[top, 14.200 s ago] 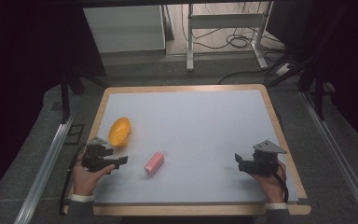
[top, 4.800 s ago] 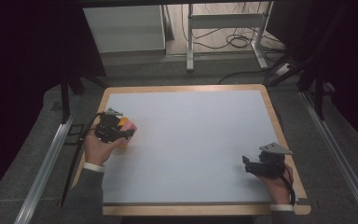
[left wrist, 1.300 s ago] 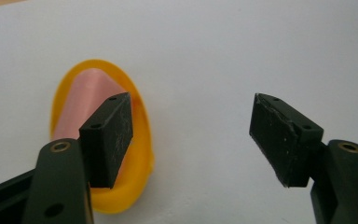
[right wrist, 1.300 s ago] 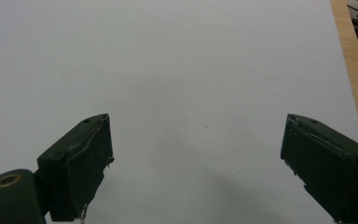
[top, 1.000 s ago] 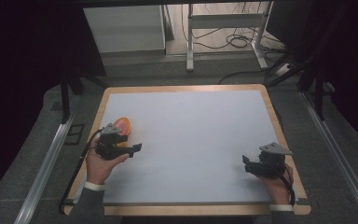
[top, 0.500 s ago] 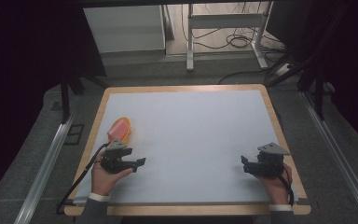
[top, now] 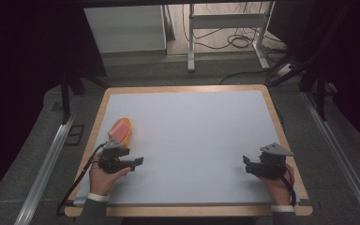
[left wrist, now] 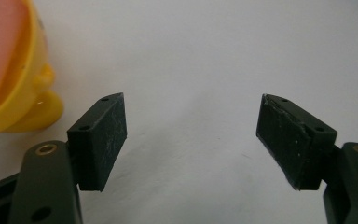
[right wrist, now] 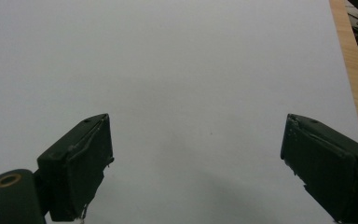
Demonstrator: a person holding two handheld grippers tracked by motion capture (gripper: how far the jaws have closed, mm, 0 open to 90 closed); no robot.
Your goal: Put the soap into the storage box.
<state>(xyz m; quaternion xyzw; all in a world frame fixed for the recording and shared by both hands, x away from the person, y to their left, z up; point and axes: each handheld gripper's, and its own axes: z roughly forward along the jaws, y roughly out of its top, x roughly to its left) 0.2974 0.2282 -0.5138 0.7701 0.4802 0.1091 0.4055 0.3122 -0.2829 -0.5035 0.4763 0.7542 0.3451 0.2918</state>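
A yellow-orange bowl-like dish (top: 121,131) with a pink object (top: 118,126) lying in it rests near the table's left edge. In the left gripper view the dish (left wrist: 25,88) and its pink content (left wrist: 2,46) sit at the upper left. My left gripper (top: 139,161) hovers just in front of the dish, jaws wide apart and empty, seen close up as the left gripper (left wrist: 191,135) over bare white surface. At the front right my right gripper (top: 245,164) is held low; the right gripper (right wrist: 196,163) is open with nothing between its jaws.
The white table top (top: 192,131) has a wooden rim (top: 281,122). Metal rails (top: 42,168) run along both sides on the floor. A white cabinet (top: 124,28) and a metal frame with cables (top: 225,33) stand beyond the far edge.
Earlier the pink object lay loose on the table; it now lies in the yellow dish. Over the last second my left gripper drew back toward the front edge, open. The right gripper stayed put.
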